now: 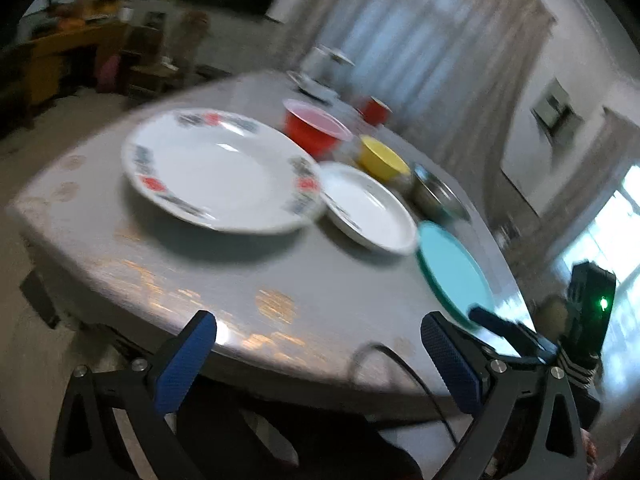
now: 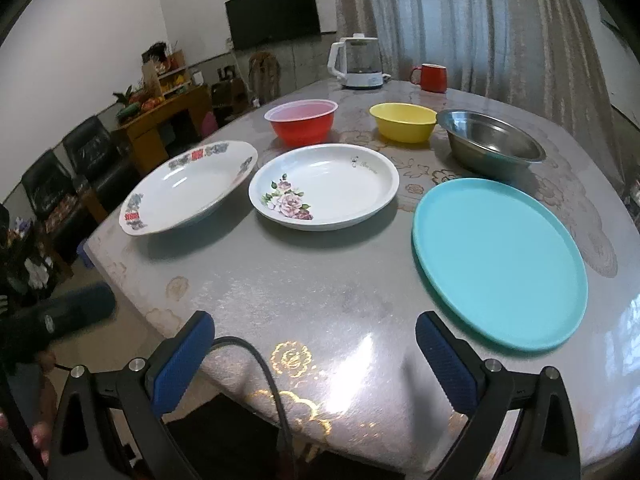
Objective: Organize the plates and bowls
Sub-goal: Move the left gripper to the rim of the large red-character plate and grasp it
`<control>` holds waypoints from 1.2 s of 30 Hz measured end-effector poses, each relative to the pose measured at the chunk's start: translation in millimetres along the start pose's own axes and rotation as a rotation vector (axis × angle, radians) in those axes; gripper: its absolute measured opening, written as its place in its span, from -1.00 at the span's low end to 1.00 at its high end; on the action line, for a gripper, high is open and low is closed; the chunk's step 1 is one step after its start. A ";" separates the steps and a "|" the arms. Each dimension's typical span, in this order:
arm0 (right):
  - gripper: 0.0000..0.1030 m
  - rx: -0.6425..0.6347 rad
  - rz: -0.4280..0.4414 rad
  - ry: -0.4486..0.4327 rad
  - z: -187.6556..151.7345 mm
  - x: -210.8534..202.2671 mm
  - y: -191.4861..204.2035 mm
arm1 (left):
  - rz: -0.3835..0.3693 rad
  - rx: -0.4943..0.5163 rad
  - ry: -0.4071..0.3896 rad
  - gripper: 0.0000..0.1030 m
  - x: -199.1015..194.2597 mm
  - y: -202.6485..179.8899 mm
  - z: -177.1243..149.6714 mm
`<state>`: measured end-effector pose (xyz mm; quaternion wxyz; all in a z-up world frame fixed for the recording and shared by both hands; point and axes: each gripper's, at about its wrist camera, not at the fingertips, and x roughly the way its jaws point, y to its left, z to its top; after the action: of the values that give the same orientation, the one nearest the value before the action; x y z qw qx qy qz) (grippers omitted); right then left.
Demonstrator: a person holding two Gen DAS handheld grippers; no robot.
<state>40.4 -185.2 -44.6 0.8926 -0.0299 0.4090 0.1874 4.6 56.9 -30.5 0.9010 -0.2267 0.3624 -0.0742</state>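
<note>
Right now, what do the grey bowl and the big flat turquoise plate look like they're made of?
Grey round bowl: likely stainless steel, with a shiny, mirror-like inside. Flat turquoise plate: probably plastic or melamine, with even matte colour and only a soft sheen.

A home living room: wall-mounted television (image 2: 273,11), black armchairs (image 2: 68,172) below it, curtains (image 2: 460,20), an electric kettle (image 2: 359,62) beside.
</note>
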 end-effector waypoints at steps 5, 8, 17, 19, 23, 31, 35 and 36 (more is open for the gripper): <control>0.67 0.000 0.049 0.067 11.5 12.4 -5.7 | 0.136 -0.077 -0.101 1.00 -14.7 33.3 17.2; 0.55 0.039 0.089 0.076 17.8 17.4 -9.9 | 0.175 -0.119 -0.121 1.00 -16.7 53.8 27.2; 0.30 0.122 0.396 0.104 44.9 43.0 2.8 | 0.137 -0.168 -0.120 1.00 -1.4 96.5 55.0; 0.21 0.130 0.413 0.120 49.1 55.2 10.8 | 0.140 -0.143 -0.080 1.00 7.4 97.8 59.1; 0.05 0.160 0.462 0.161 52.9 79.9 29.1 | 0.108 -0.147 -0.065 1.00 18.6 101.3 66.1; -0.05 0.146 0.467 0.124 59.8 105.7 57.9 | 0.098 -0.179 -0.117 1.00 27.6 120.7 90.7; -0.05 0.151 0.448 0.095 62.6 115.3 65.0 | 0.133 -0.162 -0.102 1.00 37.4 121.9 99.8; -0.06 0.168 0.449 0.097 62.6 119.4 64.8 | 0.130 -0.157 -0.101 1.00 40.0 121.7 102.0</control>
<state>133.2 -75.1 -85.1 0.8071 0.1270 0.4619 0.3450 99.9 189.0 -46.8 0.9005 -0.2761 0.3351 0.0248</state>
